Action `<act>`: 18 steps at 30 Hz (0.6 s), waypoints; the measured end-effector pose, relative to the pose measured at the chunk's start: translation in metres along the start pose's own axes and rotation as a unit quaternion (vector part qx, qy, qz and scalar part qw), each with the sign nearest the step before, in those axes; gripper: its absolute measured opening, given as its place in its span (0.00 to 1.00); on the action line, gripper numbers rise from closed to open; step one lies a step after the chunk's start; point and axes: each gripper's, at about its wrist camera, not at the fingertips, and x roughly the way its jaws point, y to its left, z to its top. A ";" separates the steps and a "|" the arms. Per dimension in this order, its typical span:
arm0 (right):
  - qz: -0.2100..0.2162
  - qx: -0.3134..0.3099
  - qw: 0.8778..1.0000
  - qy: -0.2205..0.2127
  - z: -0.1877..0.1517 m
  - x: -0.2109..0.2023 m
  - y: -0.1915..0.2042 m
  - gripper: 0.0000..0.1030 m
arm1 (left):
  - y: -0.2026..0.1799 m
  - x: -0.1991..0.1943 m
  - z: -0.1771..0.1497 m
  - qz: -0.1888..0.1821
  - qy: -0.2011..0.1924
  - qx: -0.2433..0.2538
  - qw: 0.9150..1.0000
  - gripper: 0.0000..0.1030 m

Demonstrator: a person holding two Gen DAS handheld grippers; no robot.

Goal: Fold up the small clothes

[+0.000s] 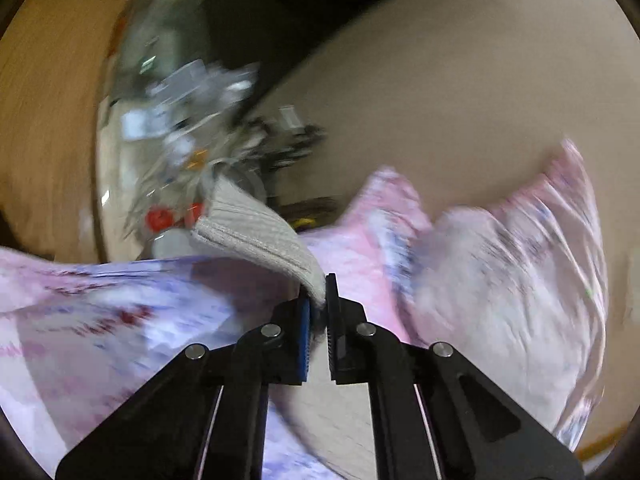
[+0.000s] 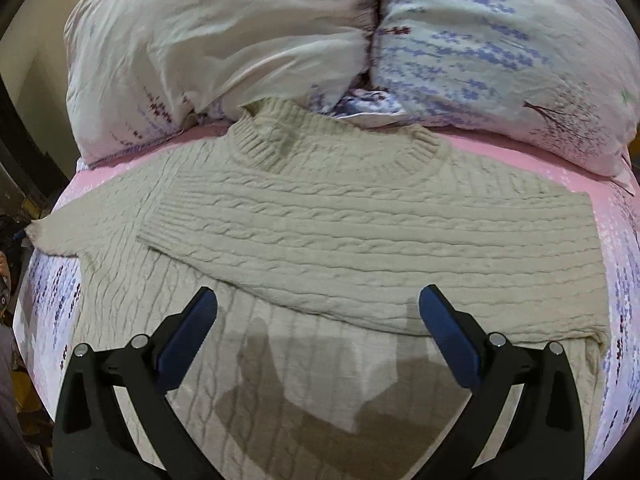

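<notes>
Left hand-held gripper (image 1: 318,304) pinches the beige cable-knit sweater's (image 2: 340,220) left sleeve; right hand-held gripper (image 2: 318,312) hovers wide above. Next, probably: lay that sleeve across.

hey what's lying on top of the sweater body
One sleeve is folded across the sweater. Whatever lies beneath it is covered.

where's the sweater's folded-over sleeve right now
In the right wrist view, the folded sleeve lies across the sweater chest, below the collar and just ahead of the open right gripper.
</notes>
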 end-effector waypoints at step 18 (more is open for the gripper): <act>-0.022 0.098 0.994 -0.036 -0.006 -0.014 -0.075 0.98 | -0.249 -0.002 -0.351 -0.260 0.214 0.448 0.828 0.05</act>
